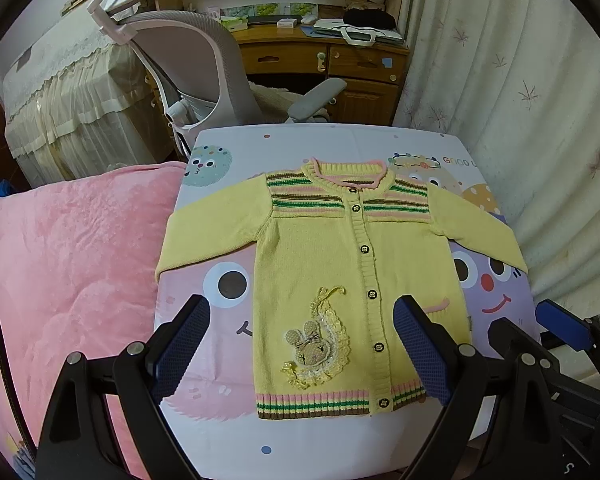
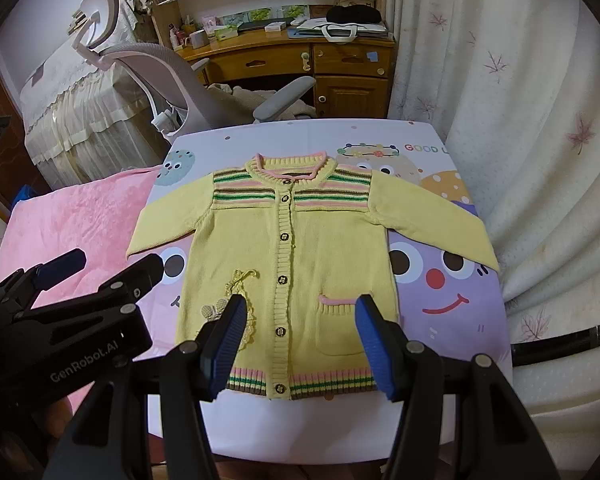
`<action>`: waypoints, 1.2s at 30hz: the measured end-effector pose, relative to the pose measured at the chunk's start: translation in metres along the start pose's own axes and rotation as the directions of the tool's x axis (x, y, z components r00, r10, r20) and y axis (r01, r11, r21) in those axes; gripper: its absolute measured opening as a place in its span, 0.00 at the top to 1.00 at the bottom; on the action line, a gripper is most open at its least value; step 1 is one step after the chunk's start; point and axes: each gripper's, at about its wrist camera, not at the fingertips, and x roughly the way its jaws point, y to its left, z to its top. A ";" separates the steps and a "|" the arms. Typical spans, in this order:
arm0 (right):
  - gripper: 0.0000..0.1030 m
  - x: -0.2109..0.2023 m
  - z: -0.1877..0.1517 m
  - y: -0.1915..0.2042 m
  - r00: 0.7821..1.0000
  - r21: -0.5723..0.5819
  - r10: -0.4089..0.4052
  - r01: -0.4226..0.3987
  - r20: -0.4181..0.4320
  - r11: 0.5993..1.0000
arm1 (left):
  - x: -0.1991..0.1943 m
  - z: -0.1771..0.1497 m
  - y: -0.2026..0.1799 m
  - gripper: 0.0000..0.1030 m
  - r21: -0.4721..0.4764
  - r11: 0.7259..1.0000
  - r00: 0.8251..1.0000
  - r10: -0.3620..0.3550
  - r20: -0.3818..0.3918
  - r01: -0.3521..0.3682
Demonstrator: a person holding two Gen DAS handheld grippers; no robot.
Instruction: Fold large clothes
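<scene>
A yellow knitted cardigan (image 1: pixel 320 264) with striped yoke, buttons and a bunny patch lies flat and face up on the cartoon-print table cover (image 1: pixel 228 428), both sleeves spread out. It also shows in the right wrist view (image 2: pixel 312 248). My left gripper (image 1: pixel 300 344) is open and empty, held above the cardigan's lower left part. My right gripper (image 2: pixel 302 344) is open and empty, held above the lower hem near the pocket. The right gripper shows at the right edge of the left wrist view (image 1: pixel 540 332), and the left gripper at the left of the right wrist view (image 2: pixel 112 264).
A pink blanket (image 1: pixel 68 272) lies left of the table. A grey office chair (image 1: pixel 196 60) and a wooden desk (image 1: pixel 328 60) stand behind it. A white curtain (image 1: pixel 520 100) hangs close along the right side.
</scene>
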 end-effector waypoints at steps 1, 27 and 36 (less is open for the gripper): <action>0.45 0.000 0.000 -0.001 1.000 0.003 0.001 -0.001 0.001 1.000 | -0.001 0.000 0.000 0.10 -0.001 1.000 1.000 -0.001 0.003 0.001; 0.45 -0.002 -0.002 -0.006 1.000 0.021 -0.004 0.004 0.003 1.000 | -0.006 -0.003 0.004 0.10 -0.004 1.000 1.000 0.009 0.015 -0.009; 0.45 -0.003 -0.002 -0.006 1.000 0.020 -0.003 0.003 0.003 1.000 | -0.007 -0.001 0.004 0.10 0.001 1.000 1.000 0.010 0.016 -0.011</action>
